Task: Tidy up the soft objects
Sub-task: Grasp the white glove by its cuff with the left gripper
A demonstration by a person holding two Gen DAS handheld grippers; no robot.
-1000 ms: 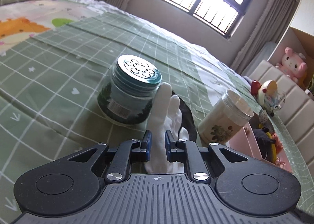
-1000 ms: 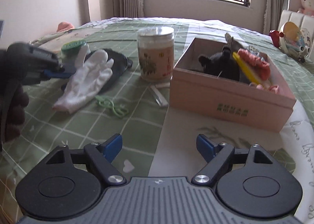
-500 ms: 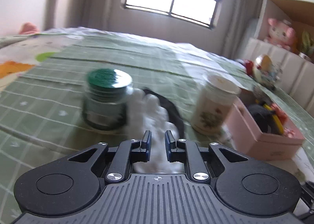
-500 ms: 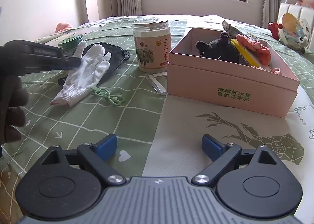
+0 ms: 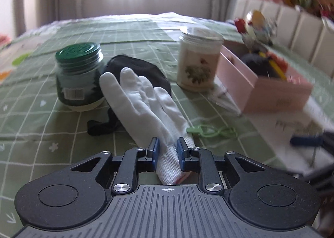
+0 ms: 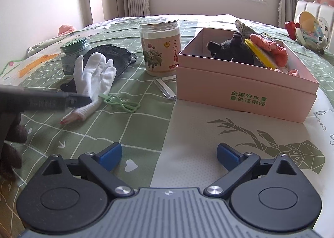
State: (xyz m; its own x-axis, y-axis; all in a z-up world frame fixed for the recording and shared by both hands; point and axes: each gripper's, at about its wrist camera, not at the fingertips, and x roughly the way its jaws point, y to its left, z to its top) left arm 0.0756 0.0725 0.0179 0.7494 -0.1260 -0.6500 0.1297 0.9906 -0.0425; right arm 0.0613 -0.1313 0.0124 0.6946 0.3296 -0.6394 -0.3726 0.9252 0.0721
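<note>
The white glove [image 5: 144, 100] lies flat on the green grid-patterned bedspread [image 5: 41, 117] in the centre of the left wrist view, its long axis running from the ribbed knit cuff at lower centre up and leftward to the fingertips, which overlap a black mesh eye mask [image 5: 137, 67]. The left gripper [image 5: 167, 152] pinches that cuff between its blue pads, jaws narrowly set around the bunched fabric. The right gripper [image 6: 169, 154] hangs spread wide over the cloth, holding nothing. Upper right of the right wrist view, a pink cardboard box [image 6: 246, 90] holds a black plush toy [image 6: 231, 50] and coral knitwear [image 6: 271, 48].
</note>
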